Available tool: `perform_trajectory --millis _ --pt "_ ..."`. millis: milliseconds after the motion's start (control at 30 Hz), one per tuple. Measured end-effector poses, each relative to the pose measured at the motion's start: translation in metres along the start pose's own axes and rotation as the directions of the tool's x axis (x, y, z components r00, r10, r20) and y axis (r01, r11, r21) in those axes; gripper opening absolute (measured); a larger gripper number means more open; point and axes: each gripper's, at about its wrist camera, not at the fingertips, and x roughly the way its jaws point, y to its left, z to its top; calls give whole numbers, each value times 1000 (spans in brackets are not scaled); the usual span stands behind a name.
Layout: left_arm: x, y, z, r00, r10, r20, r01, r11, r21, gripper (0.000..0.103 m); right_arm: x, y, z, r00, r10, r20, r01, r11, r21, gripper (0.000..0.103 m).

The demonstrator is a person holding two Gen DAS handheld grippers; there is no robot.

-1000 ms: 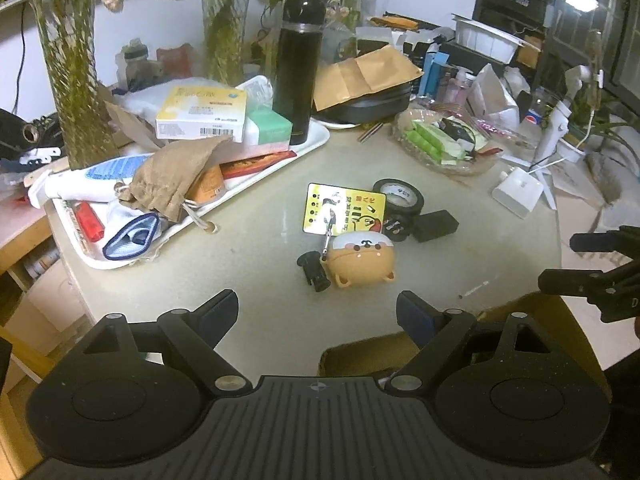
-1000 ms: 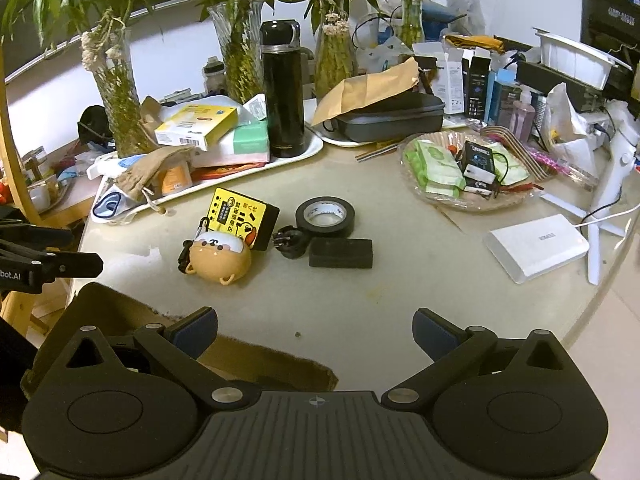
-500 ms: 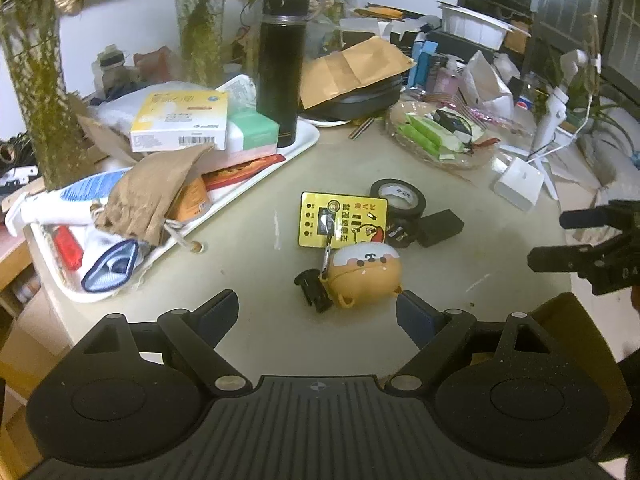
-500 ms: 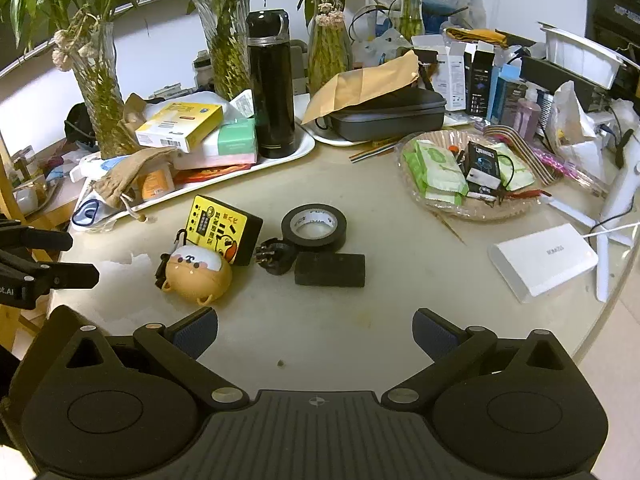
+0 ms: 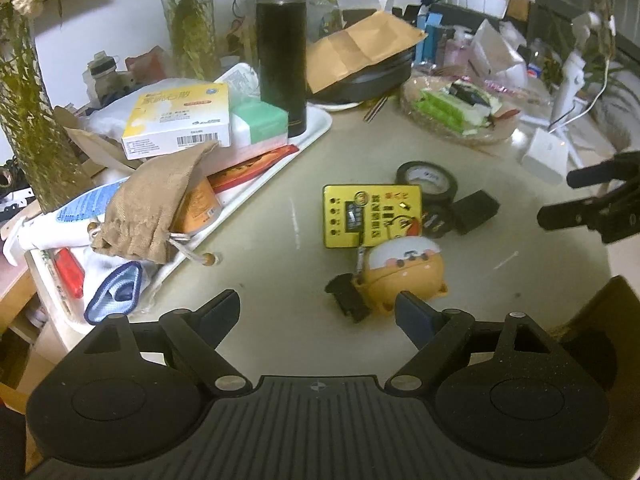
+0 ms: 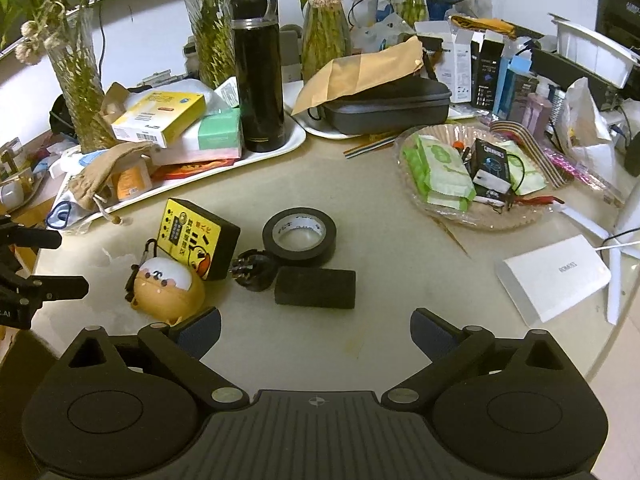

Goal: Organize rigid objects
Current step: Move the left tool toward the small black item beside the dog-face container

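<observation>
Both grippers hang over the near edge of a cluttered round table (image 6: 400, 264), each with its jaws spread and nothing between them. The left gripper (image 5: 318, 312) points down at bare tabletop; its right fingertip (image 5: 412, 314) sits just in front of the orange dog case (image 5: 404, 276), though contact cannot be told. The right gripper (image 6: 316, 330) has just been closing a little, yet its jaws are still wide and empty over bare table, with the black block (image 6: 316, 288) just beyond them. The loose items cluster at mid-table: the dog case nearest and leftmost, the yellow box (image 6: 196, 244) just behind it, a black plug (image 6: 252, 270) between the box and the block, and the tape roll (image 6: 300, 240) just behind the plug and block. A small black clip (image 5: 348, 300) lies against the dog case's left side in the left view. Farther left, a white tray (image 6: 296, 140) carries a black flask (image 6: 258, 76) standing upright, a yellow carton (image 6: 160, 118) stacked on other boxes, and a tan pouch (image 5: 156, 208) slumped over its near rim. To the right, a glass dish (image 6: 480, 220) holds green packets, and a white box (image 6: 554, 276) lies near the table's right edge.
</observation>
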Motion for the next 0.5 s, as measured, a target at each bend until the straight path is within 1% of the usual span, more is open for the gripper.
perform_trajectory --millis 33,200,300,367,400,433,500 --pt "3 2 0 1000 0 -7 0 1000 -3 79 2 -1 1 1000 -1 -5 1 1000 -2 97" --pt "22 14 3 997 -14 -76 11 999 -42 62 9 -3 8 1000 -4 -4 4 1000 -11 97" --pt "31 18 4 995 -37 -97 31 998 -60 60 11 -4 11 1000 -7 -7 7 1000 -13 97" --pt "35 17 6 992 -58 -111 50 996 -70 56 13 -5 14 1000 -2 -6 2 1000 -12 97" --pt "37 16 6 991 -69 -118 61 996 -71 52 14 -5 15 1000 1 -6 -1 1000 -11 97" --pt "40 16 6 989 -79 -127 71 995 -72 52 15 -6 16 1000 2 -6 -2 1000 -11 97" --pt "45 13 7 986 -79 -146 68 995 -75 50 17 -7 17 1000 0 -7 0 1000 -13 97"
